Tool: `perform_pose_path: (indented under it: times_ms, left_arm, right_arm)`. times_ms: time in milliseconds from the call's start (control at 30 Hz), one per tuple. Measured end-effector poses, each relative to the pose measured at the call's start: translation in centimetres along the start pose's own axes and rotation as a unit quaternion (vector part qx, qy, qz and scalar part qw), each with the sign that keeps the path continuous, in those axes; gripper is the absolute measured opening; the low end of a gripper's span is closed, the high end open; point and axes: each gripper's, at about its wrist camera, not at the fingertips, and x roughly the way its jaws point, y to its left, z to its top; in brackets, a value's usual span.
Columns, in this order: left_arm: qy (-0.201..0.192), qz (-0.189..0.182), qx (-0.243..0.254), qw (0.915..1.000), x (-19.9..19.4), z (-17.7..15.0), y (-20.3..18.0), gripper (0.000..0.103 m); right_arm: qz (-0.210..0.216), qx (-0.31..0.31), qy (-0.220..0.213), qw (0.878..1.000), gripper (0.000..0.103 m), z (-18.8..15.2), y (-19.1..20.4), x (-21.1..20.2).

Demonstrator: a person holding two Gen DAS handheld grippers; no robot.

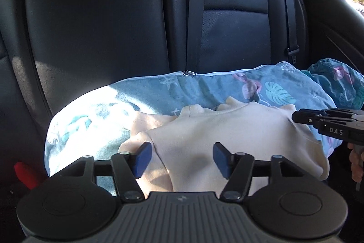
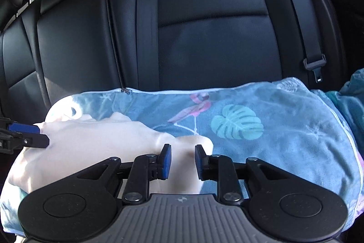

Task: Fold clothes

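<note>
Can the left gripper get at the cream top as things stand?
Probably yes. The left gripper is open right over the cream top, which lies on the cushion with nothing between. The right gripper works the other edge, clear of it.

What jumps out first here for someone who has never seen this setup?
A cream garment lies on a blue flamingo-print cushion across a black car back seat. Two black grippers with blue pads hover over it, both open: the left gripper above the cloth's middle, the right gripper at its edge.

Left gripper [image 1: 182, 159] spread wide; right gripper [image 2: 182, 161] parted more narrowly.
</note>
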Motion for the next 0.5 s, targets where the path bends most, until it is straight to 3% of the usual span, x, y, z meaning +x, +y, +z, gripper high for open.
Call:
perform_pose_path:
  times_ms: [233, 400, 500]
  left_arm:
    - [0.001, 0.038, 0.016, 0.9991, -0.3, -0.9, -2.5, 0.075]
    - [-0.016, 0.059, 0.015, 0.9980, -1.5, -1.3, -3.4, 0.083]
    - [-0.025, 0.067, 0.020, 0.9973, -2.3, -1.7, -4.3, 0.085]
  right_arm:
    - [0.012, -0.033, 0.021, 0.999, 0.038, -1.4, 3.7, 0.5]
    - [0.007, -0.055, 0.004, 0.998, 0.041, -2.2, 5.3, -1.4]
    - [0.006, -0.059, -0.009, 0.998, 0.049, -2.6, 6.2, -2.7]
